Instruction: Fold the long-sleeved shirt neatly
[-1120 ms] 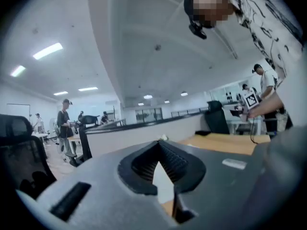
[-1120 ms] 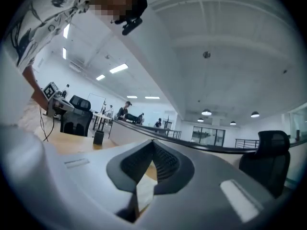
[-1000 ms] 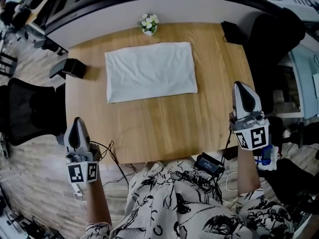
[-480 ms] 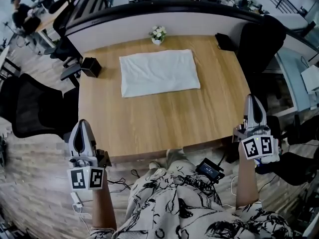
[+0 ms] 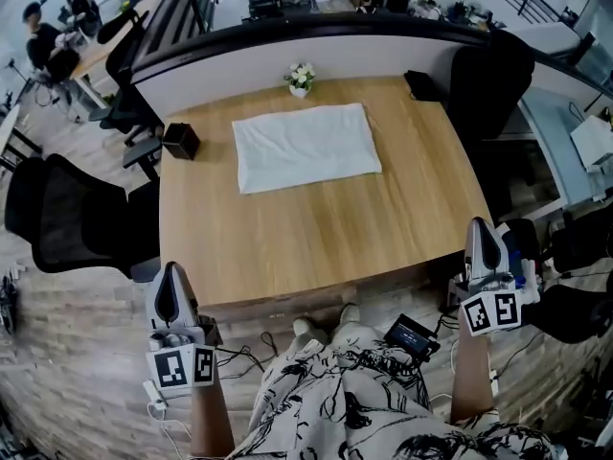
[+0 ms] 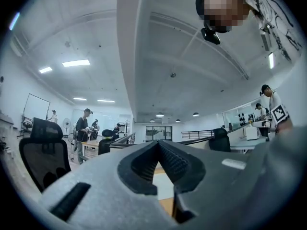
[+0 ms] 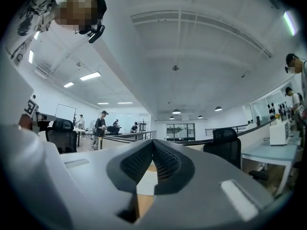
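The shirt [image 5: 304, 147] lies folded into a flat white rectangle on the far half of the wooden table [image 5: 316, 238]. Both grippers hang off the table, level with its near edge and well apart from the shirt. My left gripper [image 5: 170, 274] is beyond the near left corner, shut with nothing in it. My right gripper [image 5: 478, 230] is beyond the near right corner, also shut and empty. In the left gripper view the jaws of the left gripper [image 6: 158, 143] meet at the tips. The right gripper view shows the right gripper [image 7: 152, 142] closed the same way, with a strip of table and shirt beyond.
A small pot of white flowers [image 5: 301, 76] stands at the table's far edge. A black box [image 5: 180, 141] sits at the far left corner and a black object [image 5: 420, 85] at the far right. Black chairs [image 5: 67, 220] flank the table. A black device [image 5: 412, 333] and cables lie on the floor.
Both grippers have drawn back from the table towards the person, still shut. The table and the folded shirt now sit farther off in the head view.
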`<state>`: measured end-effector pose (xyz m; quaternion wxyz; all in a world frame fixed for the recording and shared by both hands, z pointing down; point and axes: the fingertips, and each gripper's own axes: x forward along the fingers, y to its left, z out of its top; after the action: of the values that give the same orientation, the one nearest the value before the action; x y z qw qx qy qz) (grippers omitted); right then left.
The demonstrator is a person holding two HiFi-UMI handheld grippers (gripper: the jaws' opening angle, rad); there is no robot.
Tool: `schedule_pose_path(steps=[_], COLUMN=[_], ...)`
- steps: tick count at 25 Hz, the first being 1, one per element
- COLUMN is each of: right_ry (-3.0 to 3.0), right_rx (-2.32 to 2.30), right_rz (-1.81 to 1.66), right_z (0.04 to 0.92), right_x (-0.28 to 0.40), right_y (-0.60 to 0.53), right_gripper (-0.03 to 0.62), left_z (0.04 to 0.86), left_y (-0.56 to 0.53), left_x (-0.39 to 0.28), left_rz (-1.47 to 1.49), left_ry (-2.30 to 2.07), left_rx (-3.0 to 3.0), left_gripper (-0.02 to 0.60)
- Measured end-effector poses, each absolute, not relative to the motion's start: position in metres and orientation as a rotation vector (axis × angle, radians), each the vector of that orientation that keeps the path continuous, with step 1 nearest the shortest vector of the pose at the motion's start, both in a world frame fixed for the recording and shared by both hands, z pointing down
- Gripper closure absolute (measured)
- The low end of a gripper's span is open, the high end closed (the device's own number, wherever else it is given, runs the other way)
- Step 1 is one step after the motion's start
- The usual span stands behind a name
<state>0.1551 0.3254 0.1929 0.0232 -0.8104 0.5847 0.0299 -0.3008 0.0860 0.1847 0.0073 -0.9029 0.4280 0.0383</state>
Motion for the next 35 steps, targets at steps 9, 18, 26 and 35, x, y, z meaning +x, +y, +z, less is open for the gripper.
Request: schedule_pose_path(steps=[9,18,26,35], right_ry=[1.910,1.824,1.867,1.892], right_rx=[-2.485,-2.523,-2.516,-2.415], right_rz=[0.159,0.180,0.135,0.060], right_z=[0.197,0.201,0.199,0.199], right_x=[0.163,0.197,0.202,0.200], right_y=[0.335,0.356,0.343,0.331], right_gripper=[0.586,0.586,0.586,0.586], left_z=[0.195,0.215,0.206,0.206], left_y=[0.103,0.113,0.110,0.118], left_x=[-0.313,-0.313,-0.291,-0.281], left_rz=[0.079,0.049,0.028,0.025], left_ry=[1.429,1.522,1.482,1.450], left_rx=[-2.735,-2.712,-2.712,-2.724], left_gripper=[0.576,0.575,0.575,0.575])
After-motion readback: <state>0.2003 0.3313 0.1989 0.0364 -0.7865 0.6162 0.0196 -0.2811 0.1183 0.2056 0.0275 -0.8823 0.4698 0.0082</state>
